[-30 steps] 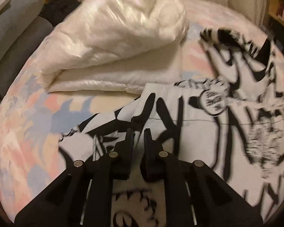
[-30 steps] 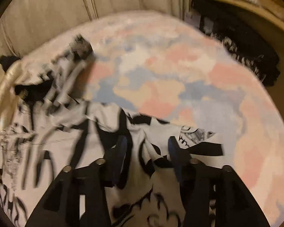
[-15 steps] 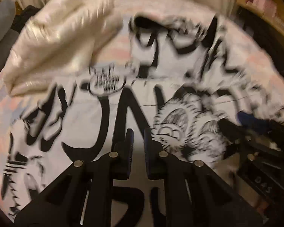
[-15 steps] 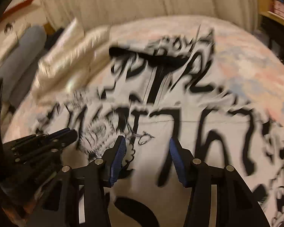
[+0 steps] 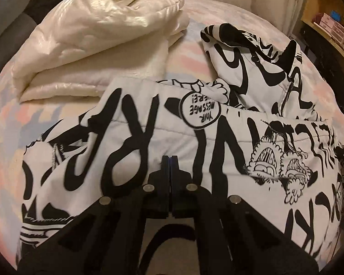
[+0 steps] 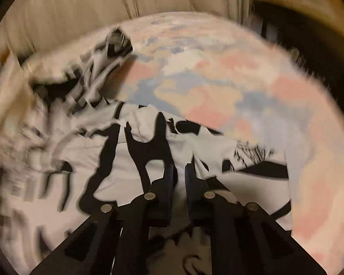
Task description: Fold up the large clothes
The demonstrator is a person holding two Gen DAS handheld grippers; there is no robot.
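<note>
A white padded jacket [image 5: 195,137] with black graffiti print lies spread on the bed, its hood [image 5: 252,52] bunched at the far side. My left gripper [image 5: 169,160] is shut, pads together, with its tips down on the jacket's near part. I cannot tell whether any fabric is caught between them. In the right wrist view, my right gripper [image 6: 178,171] is at the jacket's [image 6: 126,171] right near corner. Its jaws are closing to a narrow gap with a puckered fold of jacket fabric pinched between them. The picture there is blurred.
A folded cream quilt [image 5: 98,29] lies at the far left of the bed, touching the jacket's far edge. The pastel pink and blue bedsheet [image 6: 217,80] shows bare to the right. A wooden shelf [image 5: 332,23] and dark items [image 6: 321,57] stand past the bed's right edge.
Half a second ago both grippers were over the jacket's middle; now each is back nearer its own side. The right jaws went from wide apart to nearly together, and the left jaws closed fully.
</note>
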